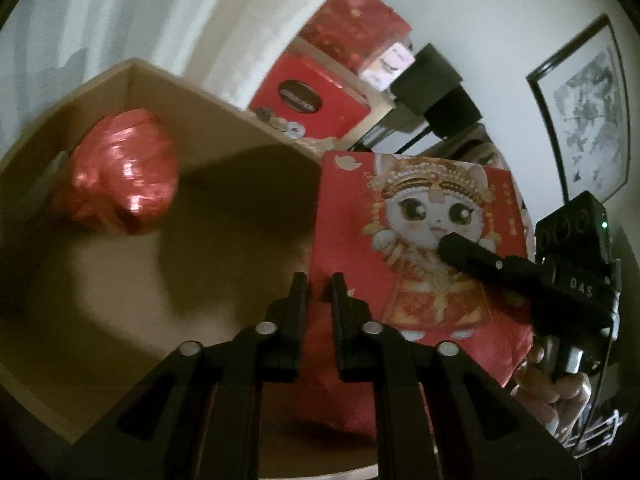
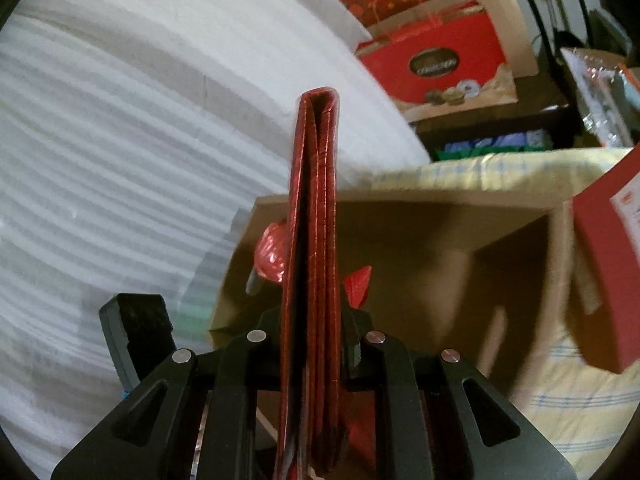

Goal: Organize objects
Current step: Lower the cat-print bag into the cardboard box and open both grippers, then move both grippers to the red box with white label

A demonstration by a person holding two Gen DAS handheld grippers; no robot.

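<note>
The right gripper [image 2: 316, 336] has its jaws closed on a flat red packet printed with a cartoon cat in a golden headdress [image 1: 420, 248]. In the right wrist view the red packet [image 2: 314, 280] is seen edge-on, standing upright between the two fingers and showing several folded red layers. In the left wrist view one black finger of the right gripper [image 1: 472, 256] lies across the printed face of the packet, and the person's hand [image 1: 560, 388] grips the handle below it.

The left gripper [image 1: 318, 284] has its jaws set close together with a narrow gap between them. Its fingertips stand at the left edge of the packet; whether they pinch that edge cannot be told from the frames.

The packet is held at the open top of a brown cardboard box [image 1: 224, 120], above its right-hand side. Inside the box, against the far left corner, lies a shiny red foil-wrapped bundle [image 1: 120, 176]. The same cardboard box [image 2: 520, 208] appears in the right wrist view, with the foil bundle [image 2: 272, 252] partly hidden behind the packet.

Beyond the box stands a red gift box with a dark oval label [image 1: 308, 100], with further red boxes stacked above it. A framed ink painting [image 1: 588, 120] hangs on the wall at the right. A large roll of white foam sheet [image 2: 140, 120] fills the left of the right wrist view. The cardboard box rests on a pale yellow checked cloth [image 2: 560, 400].
</note>
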